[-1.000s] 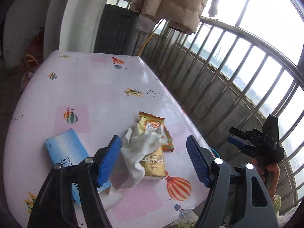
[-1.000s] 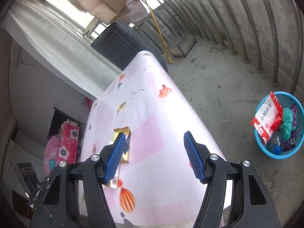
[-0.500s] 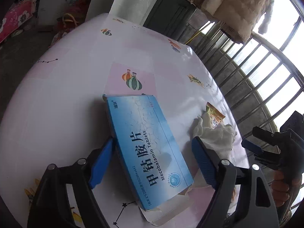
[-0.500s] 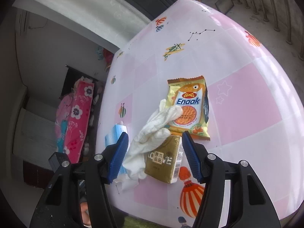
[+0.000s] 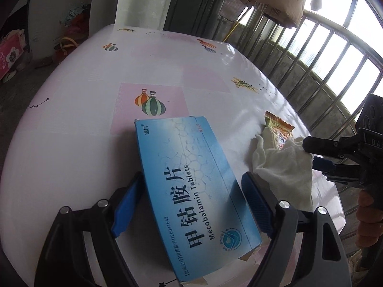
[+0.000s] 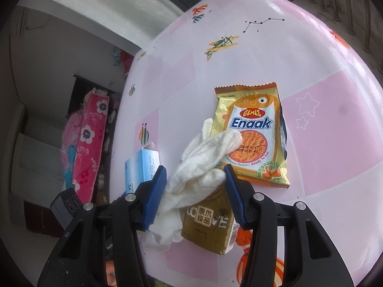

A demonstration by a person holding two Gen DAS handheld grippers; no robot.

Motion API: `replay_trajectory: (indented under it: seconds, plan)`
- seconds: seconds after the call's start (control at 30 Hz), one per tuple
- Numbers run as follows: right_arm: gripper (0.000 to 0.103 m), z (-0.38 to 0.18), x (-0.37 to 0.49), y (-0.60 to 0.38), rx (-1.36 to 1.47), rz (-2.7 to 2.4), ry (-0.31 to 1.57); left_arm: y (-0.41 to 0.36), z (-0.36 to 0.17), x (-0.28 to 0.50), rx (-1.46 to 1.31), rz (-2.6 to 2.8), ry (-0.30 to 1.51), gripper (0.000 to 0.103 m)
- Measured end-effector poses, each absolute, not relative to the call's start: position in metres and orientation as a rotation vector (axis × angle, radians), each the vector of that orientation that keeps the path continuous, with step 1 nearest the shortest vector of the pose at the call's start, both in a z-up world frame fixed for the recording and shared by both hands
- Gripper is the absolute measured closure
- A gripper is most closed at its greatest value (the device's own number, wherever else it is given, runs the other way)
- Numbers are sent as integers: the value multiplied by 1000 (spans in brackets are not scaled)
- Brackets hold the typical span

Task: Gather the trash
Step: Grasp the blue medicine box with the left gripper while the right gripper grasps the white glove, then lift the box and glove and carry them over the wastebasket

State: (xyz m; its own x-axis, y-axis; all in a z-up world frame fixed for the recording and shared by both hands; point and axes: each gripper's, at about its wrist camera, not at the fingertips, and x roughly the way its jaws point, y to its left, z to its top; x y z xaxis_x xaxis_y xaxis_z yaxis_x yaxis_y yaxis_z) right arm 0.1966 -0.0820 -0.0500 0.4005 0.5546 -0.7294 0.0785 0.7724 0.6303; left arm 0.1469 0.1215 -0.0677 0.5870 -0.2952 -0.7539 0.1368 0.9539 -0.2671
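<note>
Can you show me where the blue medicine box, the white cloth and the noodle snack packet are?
blue medicine box (image 5: 191,186), left wrist view, middle of its printed top.
white cloth (image 6: 203,167), right wrist view, its bunched middle.
noodle snack packet (image 6: 253,124), right wrist view, the Enaak label.

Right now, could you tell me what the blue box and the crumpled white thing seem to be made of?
Blue box: apparently thin printed cardboard, slightly glossy; creased edges and an open end flap show. Crumpled white thing: soft, matte, fuzzy-surfaced, probably cloth or thick tissue; I cannot tell which.
</note>
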Motion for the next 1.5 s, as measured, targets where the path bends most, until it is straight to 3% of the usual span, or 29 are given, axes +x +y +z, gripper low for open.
replay_trajectory:
  seconds: [0.17, 0.33, 0.47, 1.5]
  plan:
    - [67, -53, 197, -87, 689, 325, 1140, 122, -69, 146, -163, -252, 904, 23]
    - [87, -54, 196, -89, 726, 363, 1126, 124, -68, 148, -178, -249, 908, 25]
    - [92, -47, 195, -86, 736, 406, 1098, 127, -66, 147, -183, -240, 908, 26]
    - [96, -2, 192, -53, 719, 629, 992, 146, -15, 119, -127, -169, 755, 29]
